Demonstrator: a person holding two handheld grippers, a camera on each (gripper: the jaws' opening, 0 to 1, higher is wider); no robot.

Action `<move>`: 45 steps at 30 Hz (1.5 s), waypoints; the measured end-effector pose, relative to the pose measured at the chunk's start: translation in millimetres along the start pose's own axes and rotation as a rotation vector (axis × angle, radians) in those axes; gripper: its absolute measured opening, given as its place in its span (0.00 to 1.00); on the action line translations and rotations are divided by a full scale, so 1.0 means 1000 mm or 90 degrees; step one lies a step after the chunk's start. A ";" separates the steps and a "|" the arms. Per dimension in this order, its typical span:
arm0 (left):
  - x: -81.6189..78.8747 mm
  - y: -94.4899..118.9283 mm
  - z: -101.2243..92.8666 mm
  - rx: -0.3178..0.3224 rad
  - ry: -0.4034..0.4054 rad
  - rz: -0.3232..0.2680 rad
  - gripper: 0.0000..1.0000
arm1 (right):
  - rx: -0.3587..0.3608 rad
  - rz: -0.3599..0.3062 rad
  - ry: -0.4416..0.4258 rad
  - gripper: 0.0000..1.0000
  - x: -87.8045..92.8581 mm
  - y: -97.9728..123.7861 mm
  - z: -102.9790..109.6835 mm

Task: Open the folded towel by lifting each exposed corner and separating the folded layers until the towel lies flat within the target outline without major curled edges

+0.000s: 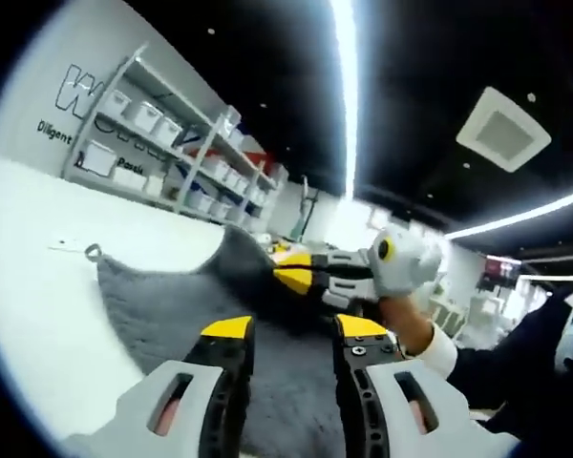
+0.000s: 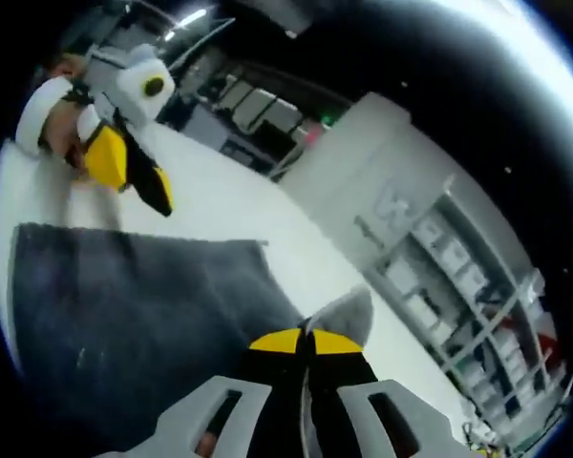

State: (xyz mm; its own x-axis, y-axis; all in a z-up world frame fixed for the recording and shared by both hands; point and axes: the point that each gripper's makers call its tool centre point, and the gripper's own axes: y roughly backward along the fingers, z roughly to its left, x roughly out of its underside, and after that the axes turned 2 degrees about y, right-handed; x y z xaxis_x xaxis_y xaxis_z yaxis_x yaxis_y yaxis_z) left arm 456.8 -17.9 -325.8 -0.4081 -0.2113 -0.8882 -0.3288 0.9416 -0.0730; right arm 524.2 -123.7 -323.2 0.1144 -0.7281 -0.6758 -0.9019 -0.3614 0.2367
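A dark grey towel (image 1: pixel 172 305) lies spread on the white table (image 1: pixel 38 286), with a small loop at its far left corner. My left gripper (image 1: pixel 294 329) hovers over it, open, with nothing between its yellow tips. My right gripper (image 1: pixel 291 270), held by a gloved hand (image 1: pixel 401 258), is shut on a towel edge and lifts it off the table. In the right gripper view the towel (image 2: pixel 124 315) spreads to the left, and my right gripper (image 2: pixel 306 341) pinches a corner that sticks up past its tips. The left gripper (image 2: pixel 134 176) hangs open above the towel's far edge.
Metal shelves with white bins (image 1: pixel 172 143) stand behind the table against a grey wall; the same shelves (image 2: pixel 458 277) appear in the right gripper view. A person's dark sleeve (image 1: pixel 516 353) reaches in from the right. Bare table top (image 2: pixel 220 200) lies beyond the towel.
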 end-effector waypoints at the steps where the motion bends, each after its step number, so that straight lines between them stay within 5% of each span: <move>1: 0.000 0.001 0.001 -0.003 0.010 0.000 0.31 | 0.000 -0.004 0.010 0.00 -0.005 0.000 0.004; 8: 0.008 -0.003 -0.013 0.026 0.048 -0.006 0.32 | -0.009 -0.032 0.045 0.00 -0.025 0.004 0.022; 13: 0.012 -0.006 -0.016 0.007 0.038 -0.017 0.52 | -0.021 -0.049 0.090 0.00 -0.043 0.004 0.044; 16: 0.013 -0.005 -0.013 -0.004 0.035 -0.020 0.53 | -0.045 -0.053 0.104 0.00 -0.049 0.007 0.060; 32: 0.008 -0.003 -0.003 -0.002 0.106 -0.038 0.49 | -0.096 -0.094 0.145 0.00 -0.069 0.006 0.102; 38: 0.000 0.004 0.009 -0.035 0.108 -0.058 0.47 | -0.097 -0.120 0.136 0.00 -0.083 0.007 0.113; 45: -0.007 0.013 0.026 -0.071 0.083 -0.064 0.28 | -0.113 -0.116 0.178 0.00 -0.093 0.006 0.137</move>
State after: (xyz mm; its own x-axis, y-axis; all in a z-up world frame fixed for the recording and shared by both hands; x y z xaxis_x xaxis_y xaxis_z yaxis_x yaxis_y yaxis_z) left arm 477.4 2.6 -332.6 -0.4724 -0.3415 -0.8125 -0.4633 0.8805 -0.1007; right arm 451.1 21.5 -354.4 0.3978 -0.7647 -0.5070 -0.7731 -0.5769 0.2636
